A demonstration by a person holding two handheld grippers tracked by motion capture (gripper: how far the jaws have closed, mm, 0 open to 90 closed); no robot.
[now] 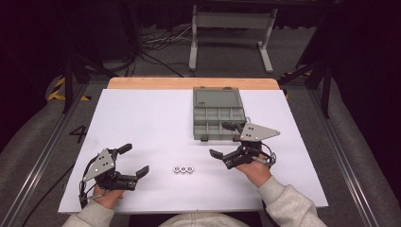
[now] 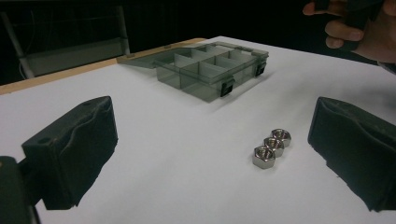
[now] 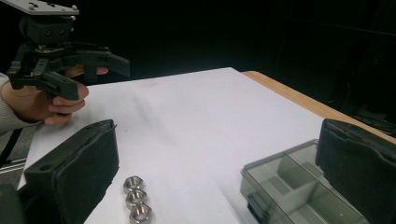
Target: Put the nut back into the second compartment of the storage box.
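Three steel hex nuts (image 1: pixel 184 169) lie touching in a short row on the white table sheet (image 1: pixel 151 123); they show again as nuts (image 2: pixel 271 148) and nuts (image 3: pixel 137 199). A grey compartment box (image 1: pixel 218 115) stands open behind them, lid flat, compartments looking empty; it appears as the box (image 2: pixel 212 69) and the box (image 3: pixel 299 191). My left gripper (image 1: pixel 134 160) rests at the front left, open, nothing between its jaws. My right gripper (image 1: pixel 223 140) hovers right of the nuts, open and empty, one jaw over the box's front edge.
The sheet covers a wooden table whose bare far edge (image 1: pixel 189 83) shows. A metal frame stand (image 1: pixel 231 35) and cables (image 1: pixel 156 47) sit on the floor beyond. Aluminium rails (image 1: pixel 42 156) run along both sides of the table.
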